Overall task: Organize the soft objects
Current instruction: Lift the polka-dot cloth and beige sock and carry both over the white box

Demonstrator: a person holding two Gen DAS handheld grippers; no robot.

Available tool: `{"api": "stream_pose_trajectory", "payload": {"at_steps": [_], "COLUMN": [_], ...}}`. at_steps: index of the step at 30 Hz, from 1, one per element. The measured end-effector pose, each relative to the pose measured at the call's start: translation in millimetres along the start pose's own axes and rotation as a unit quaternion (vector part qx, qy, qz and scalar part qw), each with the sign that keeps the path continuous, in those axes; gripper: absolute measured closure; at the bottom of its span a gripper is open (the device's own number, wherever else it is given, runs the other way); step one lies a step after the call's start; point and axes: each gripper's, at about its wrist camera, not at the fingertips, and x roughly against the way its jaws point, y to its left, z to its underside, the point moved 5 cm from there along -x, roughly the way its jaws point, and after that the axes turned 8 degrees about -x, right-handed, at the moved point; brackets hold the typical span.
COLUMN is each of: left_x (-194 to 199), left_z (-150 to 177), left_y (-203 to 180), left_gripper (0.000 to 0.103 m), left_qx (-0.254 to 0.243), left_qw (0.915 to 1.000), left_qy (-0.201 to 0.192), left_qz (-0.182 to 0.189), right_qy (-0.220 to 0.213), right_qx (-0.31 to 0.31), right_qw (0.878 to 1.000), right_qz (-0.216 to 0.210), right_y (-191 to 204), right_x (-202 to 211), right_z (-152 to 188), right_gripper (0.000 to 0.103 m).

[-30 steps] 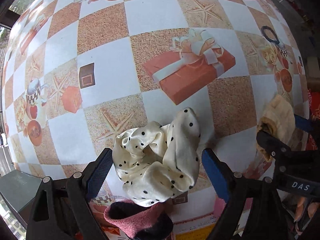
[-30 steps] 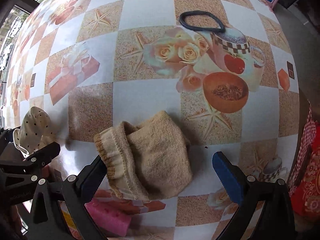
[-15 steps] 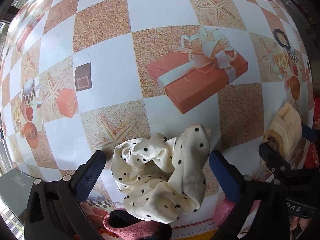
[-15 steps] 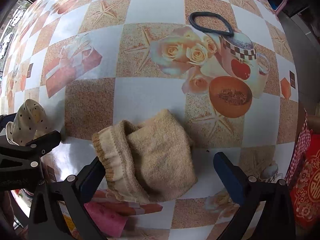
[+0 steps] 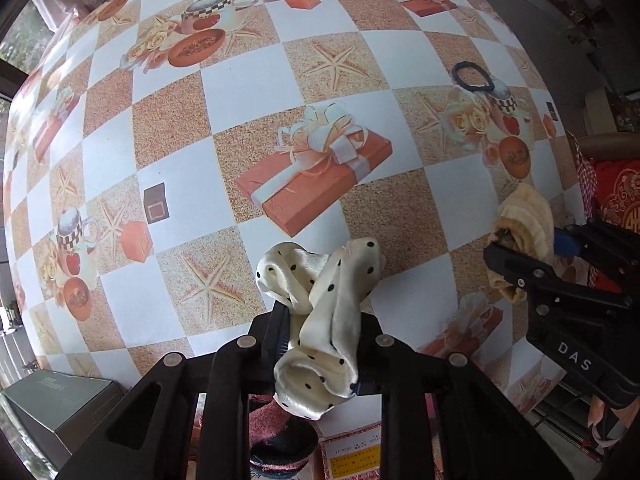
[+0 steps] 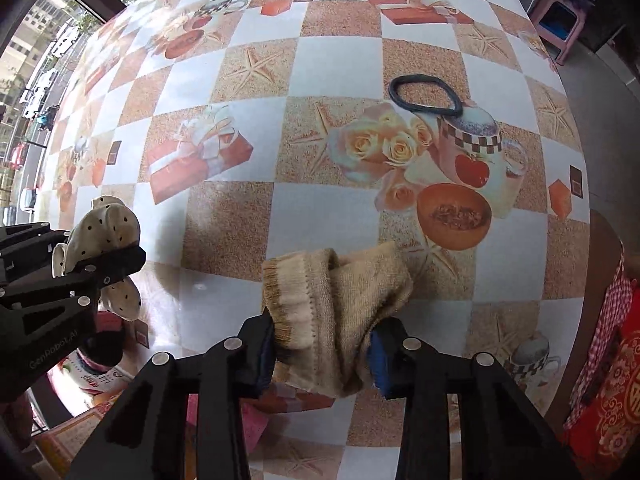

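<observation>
- Left gripper [image 5: 322,336]: the jaws are clamped on a cream polka-dot scrunchie [image 5: 320,308], which is bunched between them and held above the table [image 5: 248,80].
- Right gripper [image 6: 320,344]: the jaws are pressed together on a beige knitted sock [image 6: 340,300], its ribbed cuff turned to the left.
- A black hair tie [image 6: 424,96] is seen lying flat on the chequered tablecloth, well apart from both grippers.
- A dark pink sock [image 5: 276,436] is visible below the scrunchie.
</observation>
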Motion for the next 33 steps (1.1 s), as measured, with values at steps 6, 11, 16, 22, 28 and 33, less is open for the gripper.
{"api": "stream_pose_trajectory", "payload": {"at_steps": [6, 11, 16, 22, 28, 33], "left_x": [35.2, 58.7, 70.3, 97.9, 123.4, 142.3], "left_z": [7.4, 16.4, 24.7, 50.7, 79.3, 104.9], "left_y": [2.5, -2.0, 4.3, 12.8, 23.3, 33.2], "left_gripper": [0.078, 0.078, 0.078, 0.077, 0.077, 0.077], "left_qx": [-0.003, -0.017, -0.011, -0.001, 0.014, 0.034], "left_qw": [0.9996, 0.9985, 0.9973, 0.9955, 0.9931, 0.9906], "left_qy": [-0.027, -0.052, -0.071, -0.093, -0.112, -0.127], "left_qz": [0.001, -0.007, -0.013, -0.022, -0.032, -0.037], "right_qy": [-0.010, -0.022, -0.035, -0.050, -0.059, -0.067], "right_qx": [-0.013, -0.015, -0.009, 0.010, 0.038, 0.070], "right_qw": [1.000, 0.999, 0.998, 0.997, 0.995, 0.993], "right_qz": [-0.020, -0.034, -0.046, -0.057, -0.071, -0.074], "right_y": [4.0, 11.9, 23.1, 47.1, 78.1, 103.5], "right_x": [26.3, 51.5, 67.6, 87.0, 110.2, 130.8], "right_z": [3.8, 11.7, 20.6, 28.7, 41.4, 53.3], "right_gripper": [0.063, 0.063, 0.063, 0.063, 0.063, 0.063]}}
